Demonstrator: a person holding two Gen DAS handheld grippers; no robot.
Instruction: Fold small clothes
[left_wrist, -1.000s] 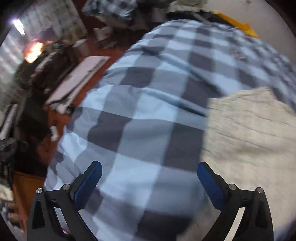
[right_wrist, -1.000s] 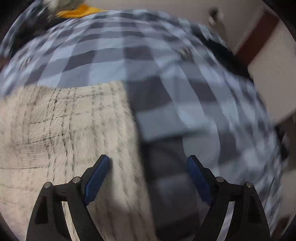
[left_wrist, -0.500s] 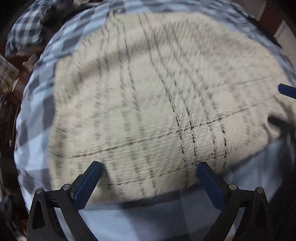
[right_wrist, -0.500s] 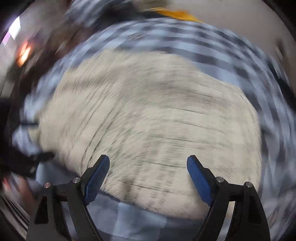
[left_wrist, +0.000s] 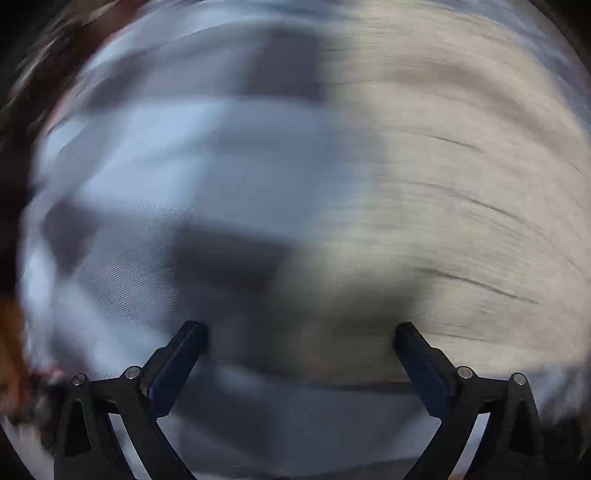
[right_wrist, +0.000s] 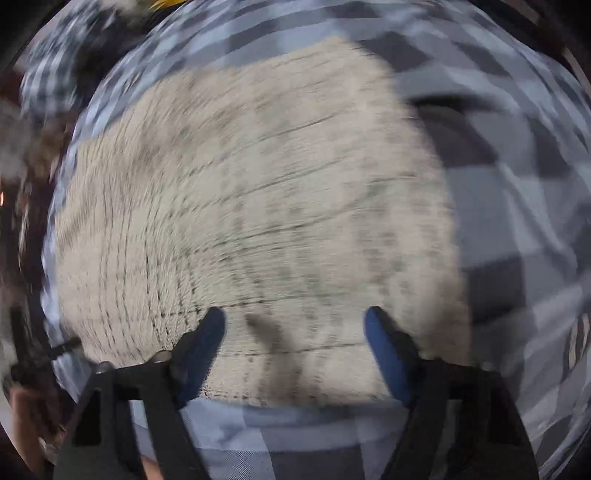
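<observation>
The cream cloth (right_wrist: 258, 206) with thin dark grid lines lies flat on the blue-and-grey checked bedsheet (right_wrist: 517, 206). In the right wrist view it fills the picture from 9 o'clock to 2 o'clock, and its near edge runs at 6 o'clock, just behind the fingertips. The right gripper (right_wrist: 294, 321) hangs over this near edge with its blue pads apart; the jaws have just been closing a little, the cloth lies under the gap, and the pads do not press on it.

In the left wrist view the cloth (left_wrist: 461, 192) takes the side from 12 to 4 o'clock, and its left edge runs from 12 o'clock down toward the gap of the left gripper (left_wrist: 301, 332). Its dark blue pads stand wide apart and grip nothing. The sheet (left_wrist: 155, 177) fills the side from 7 to 11 o'clock.

The cloth looks fuzzy and woven; the sheet is smooth with a fine twill. Both pictures are blurred. Only the right view shows the whole rounded outline of the cloth, a checked bundle (right_wrist: 51, 74) at 10 o'clock and a yellow thing (right_wrist: 164, 3) at 12 o'clock.
</observation>
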